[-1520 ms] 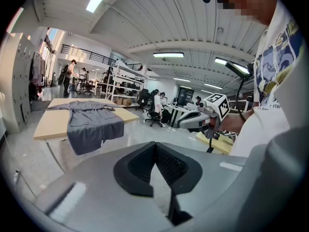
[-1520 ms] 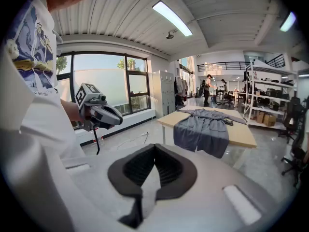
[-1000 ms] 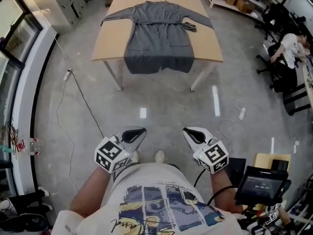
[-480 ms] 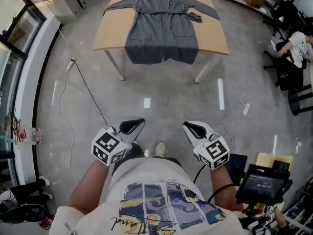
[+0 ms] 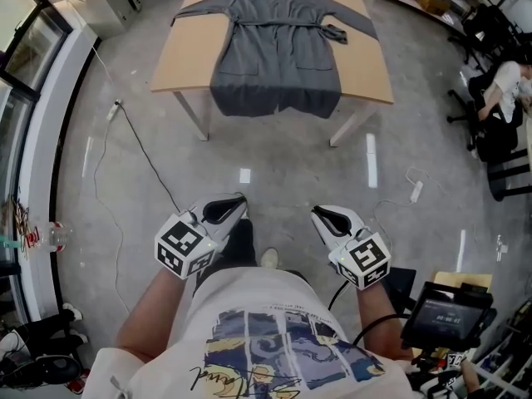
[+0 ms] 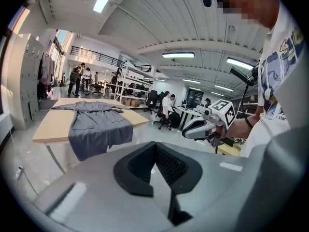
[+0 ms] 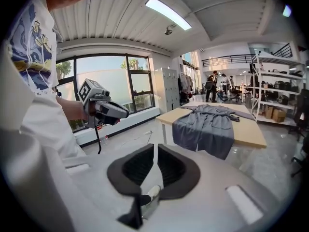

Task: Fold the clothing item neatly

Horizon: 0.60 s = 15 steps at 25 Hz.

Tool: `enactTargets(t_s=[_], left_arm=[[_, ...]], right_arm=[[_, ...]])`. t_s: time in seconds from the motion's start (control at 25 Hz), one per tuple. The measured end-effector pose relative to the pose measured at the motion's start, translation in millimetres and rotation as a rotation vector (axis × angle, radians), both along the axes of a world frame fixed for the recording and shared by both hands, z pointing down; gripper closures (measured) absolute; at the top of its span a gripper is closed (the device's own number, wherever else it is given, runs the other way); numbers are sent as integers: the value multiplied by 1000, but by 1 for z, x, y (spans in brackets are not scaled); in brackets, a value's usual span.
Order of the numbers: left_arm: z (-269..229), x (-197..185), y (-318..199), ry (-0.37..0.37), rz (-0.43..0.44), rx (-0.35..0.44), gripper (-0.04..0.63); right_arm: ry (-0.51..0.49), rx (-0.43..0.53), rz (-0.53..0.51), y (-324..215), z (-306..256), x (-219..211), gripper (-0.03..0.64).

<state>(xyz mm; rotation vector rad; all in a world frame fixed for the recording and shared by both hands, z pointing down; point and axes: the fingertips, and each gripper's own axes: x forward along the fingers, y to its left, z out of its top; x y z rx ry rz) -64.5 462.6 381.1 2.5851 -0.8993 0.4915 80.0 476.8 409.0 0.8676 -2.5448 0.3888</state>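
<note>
Pressing together on nothing, the left gripper [image 5: 238,201] fingers [image 6: 140,167] and the right gripper [image 5: 317,213] fingers [image 7: 136,167], seemingly a hairline apart, hover over the floor [image 5: 283,165], well short of the grey robe [image 5: 275,52] spread on the counter [image 5: 187,56].

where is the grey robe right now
In the head view the grey robe lies spread on the wooden table at top centre, hem hanging over the near edge.
</note>
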Motion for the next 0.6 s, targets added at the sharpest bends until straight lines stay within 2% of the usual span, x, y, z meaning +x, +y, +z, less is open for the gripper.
enactTargets(t_s=[0.32, 0.6], left_arm=[[4, -18, -96, 38, 53, 8, 589], [-8, -54, -164, 49, 74, 17, 588]], right_arm=[[29, 3, 43, -91, -4, -23, 600], [10, -3, 67, -162, -17, -64, 600]])
